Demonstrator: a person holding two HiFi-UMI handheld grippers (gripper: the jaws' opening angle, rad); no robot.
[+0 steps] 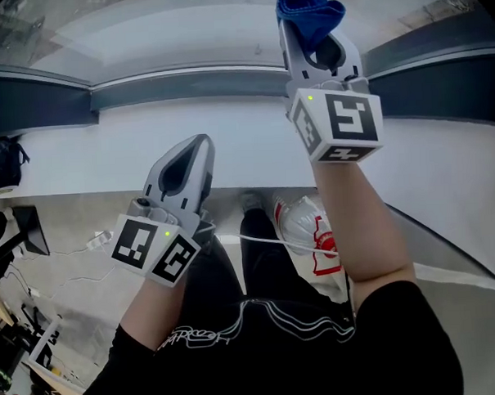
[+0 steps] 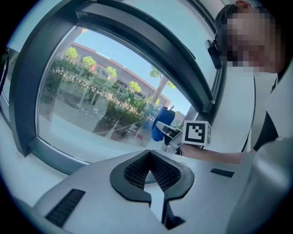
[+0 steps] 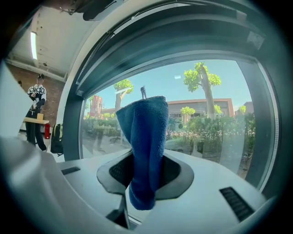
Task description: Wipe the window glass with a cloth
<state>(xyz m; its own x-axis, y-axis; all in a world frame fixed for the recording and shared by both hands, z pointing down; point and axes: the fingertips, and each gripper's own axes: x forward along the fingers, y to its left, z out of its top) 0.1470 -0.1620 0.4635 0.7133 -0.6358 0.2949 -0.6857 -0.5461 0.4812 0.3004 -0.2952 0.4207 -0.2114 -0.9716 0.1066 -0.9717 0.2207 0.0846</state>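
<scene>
Standing upright in right claw: blue fuzzy cloth, folded, facing glass.

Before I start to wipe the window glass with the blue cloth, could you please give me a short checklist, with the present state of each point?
1. Cloth gripped firmly: ok. The right hand-held gripper is shut on the blue cloth, and a fold stands out past its jaws.
2. Cloth aimed at the window glass: ok. The fold points at the pane.
3. Cloth in contact with the glass: cannot tell. No view shows the gap.
4. Left hand-held gripper out of the way: ok. It is shut and empty, lower down over the white sill, apart from the right one.
</scene>
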